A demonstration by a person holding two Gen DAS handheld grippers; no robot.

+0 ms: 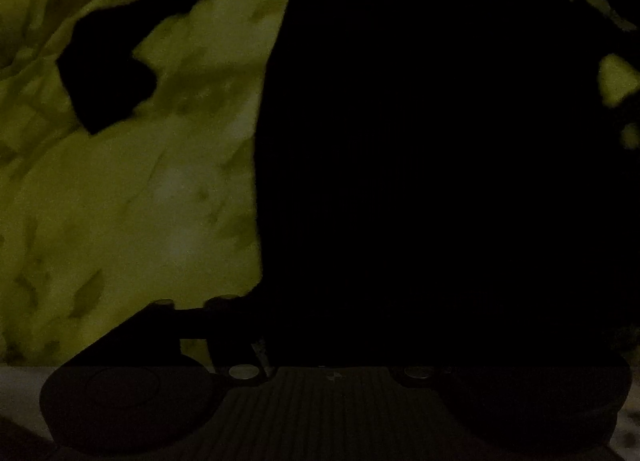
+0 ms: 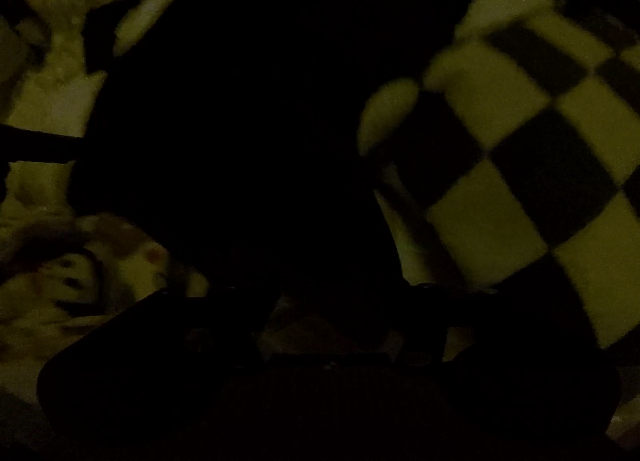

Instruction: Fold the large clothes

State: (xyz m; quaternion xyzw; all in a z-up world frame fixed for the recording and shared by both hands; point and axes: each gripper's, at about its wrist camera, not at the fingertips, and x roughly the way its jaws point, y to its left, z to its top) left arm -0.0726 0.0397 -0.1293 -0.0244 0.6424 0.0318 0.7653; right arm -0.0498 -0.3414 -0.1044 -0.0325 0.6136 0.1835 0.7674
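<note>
The frames are very dark. A large black garment (image 1: 420, 161) fills the middle and right of the left wrist view, lying on pale patterned bedding (image 1: 120, 201). My left gripper (image 1: 320, 73) points down at it. One of its fingers (image 1: 104, 73) shows as a dark shape far to the left, clear of the garment, with bedding showing between them; the other is lost in the black. In the right wrist view the black garment (image 2: 240, 121) covers the centre. My right gripper's fingers cannot be made out against it; only its housing (image 2: 320, 401) shows along the bottom.
A black-and-pale checkered cloth (image 2: 540, 141) lies to the right of the garment. Pale crumpled fabric (image 2: 52, 101) and a printed, blurred cloth (image 2: 80, 281) lie to its left. More pale bedding peeks out at the right edge (image 1: 616, 77).
</note>
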